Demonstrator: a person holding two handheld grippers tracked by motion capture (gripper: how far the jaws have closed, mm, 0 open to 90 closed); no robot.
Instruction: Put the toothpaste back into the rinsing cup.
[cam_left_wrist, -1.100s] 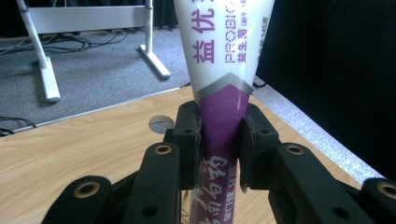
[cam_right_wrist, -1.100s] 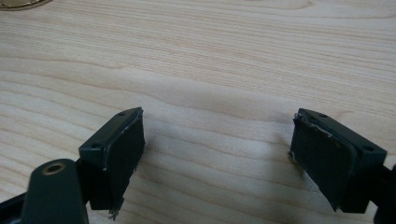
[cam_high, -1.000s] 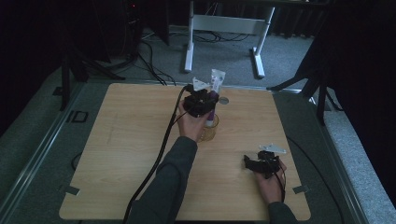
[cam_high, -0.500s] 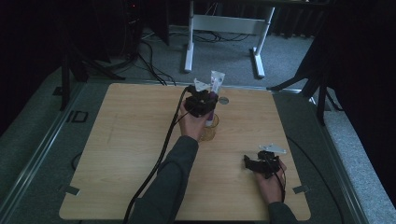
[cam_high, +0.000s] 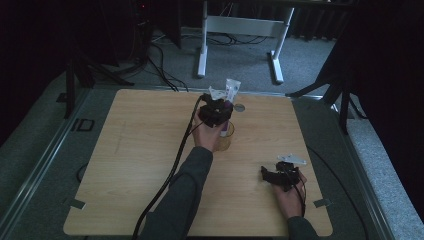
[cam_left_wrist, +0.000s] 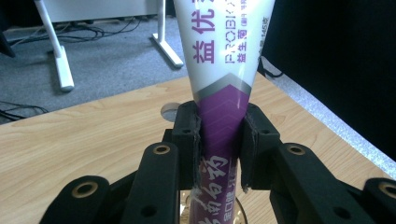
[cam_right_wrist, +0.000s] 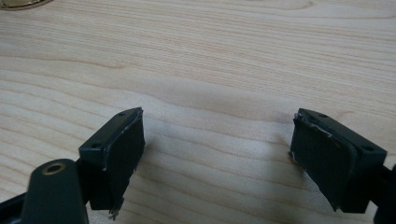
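Observation:
A white and purple toothpaste tube (cam_left_wrist: 219, 84) stands upright between the jaws of my left gripper (cam_left_wrist: 219, 144), which is shut on its purple lower part. In the high view the left gripper (cam_high: 216, 111) holds the tube (cam_high: 231, 89) over a yellowish clear cup (cam_high: 225, 140) near the table's middle back. The glass rim (cam_left_wrist: 233, 212) of the cup shows below the jaws. My right gripper (cam_high: 282, 175) rests low at the front right of the table. Its jaws (cam_right_wrist: 217, 154) stand wide open over bare wood, nothing between them.
A small round grey disc (cam_high: 239, 107) lies on the wooden table (cam_high: 140, 150) just behind the cup. A white desk frame (cam_high: 240, 30) and cables stand on the floor beyond the far edge. A metal rail (cam_high: 45, 150) runs along the table's left side.
The left gripper with the tube has shifted slightly over the cup. The right gripper has stayed in place.

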